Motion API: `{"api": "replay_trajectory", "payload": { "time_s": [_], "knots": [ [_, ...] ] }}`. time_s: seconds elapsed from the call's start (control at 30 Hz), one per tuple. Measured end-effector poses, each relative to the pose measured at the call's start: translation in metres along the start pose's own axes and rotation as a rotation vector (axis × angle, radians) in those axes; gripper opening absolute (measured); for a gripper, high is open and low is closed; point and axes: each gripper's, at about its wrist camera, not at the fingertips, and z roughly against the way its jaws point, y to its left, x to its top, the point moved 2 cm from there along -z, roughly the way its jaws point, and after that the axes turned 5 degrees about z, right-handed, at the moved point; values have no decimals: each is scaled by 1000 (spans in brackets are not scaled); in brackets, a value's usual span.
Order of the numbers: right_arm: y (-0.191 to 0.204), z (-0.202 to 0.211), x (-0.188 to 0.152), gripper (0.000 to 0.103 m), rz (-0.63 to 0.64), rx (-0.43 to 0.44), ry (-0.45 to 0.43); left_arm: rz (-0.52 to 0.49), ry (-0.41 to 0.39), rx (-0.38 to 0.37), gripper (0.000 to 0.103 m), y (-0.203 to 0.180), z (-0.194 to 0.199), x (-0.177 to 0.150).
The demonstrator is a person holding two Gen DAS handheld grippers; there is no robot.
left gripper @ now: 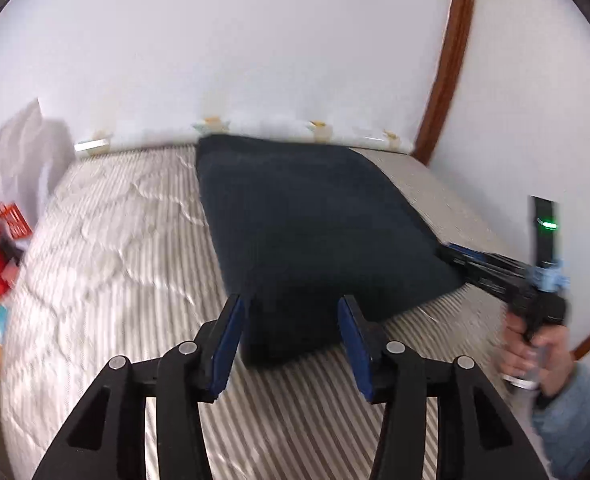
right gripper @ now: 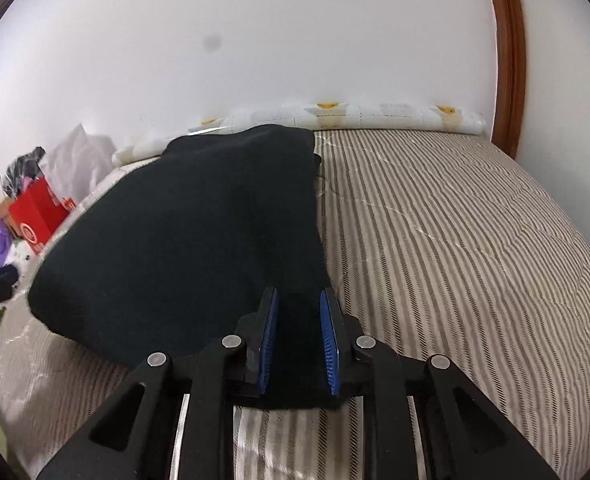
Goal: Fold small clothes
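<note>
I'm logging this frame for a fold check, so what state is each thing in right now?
Dark garment: lying spread on the bed, near edge between both claws.
Left claw: open, fingers either side of the garment's near corner.
Right claw: fingers around the garment's edge; whether it is clamped, cannot tell.
Striped bedcover: lying flat, slightly wrinkled.
Red box: upright beside the bed.

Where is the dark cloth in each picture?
Left wrist view: the dark cloth lies in the middle on the striped bed, its near corner between the left gripper fingers.
Right wrist view: the cloth fills the middle-left, its near edge in the right gripper.
Shared landmark: the brown wooden frame at the upper right.
</note>
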Motion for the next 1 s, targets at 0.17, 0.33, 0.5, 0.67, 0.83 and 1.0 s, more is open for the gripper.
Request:
{"api": "replay_trajectory", "payload": {
  "time_s": [0.17, 0.33, 0.5, 0.67, 0.83, 1.0],
  "knots": [
    [0, 19, 14, 24, 76, -34, -3, 38, 56, 51, 47, 18, -36, 5],
    [-2, 6, 40, 39, 50, 11, 17, 36, 113, 24, 52, 26, -52, -16],
    [0, -30, 77, 41, 15, 23, 44, -13, 106, 47, 52, 24, -38, 1],
    [-2, -69, 115, 41, -7, 46, 100, 15, 83, 49, 53, 34, -43, 35],
    [-8, -104, 141, 41, -46, 67, 156, 80, 107, 22, 54, 44, -70, 62],
    [-14, -142, 163, 41, -117, 118, 180, 84, 132, -4, 56, 40, -100, 75]
  ]
}}
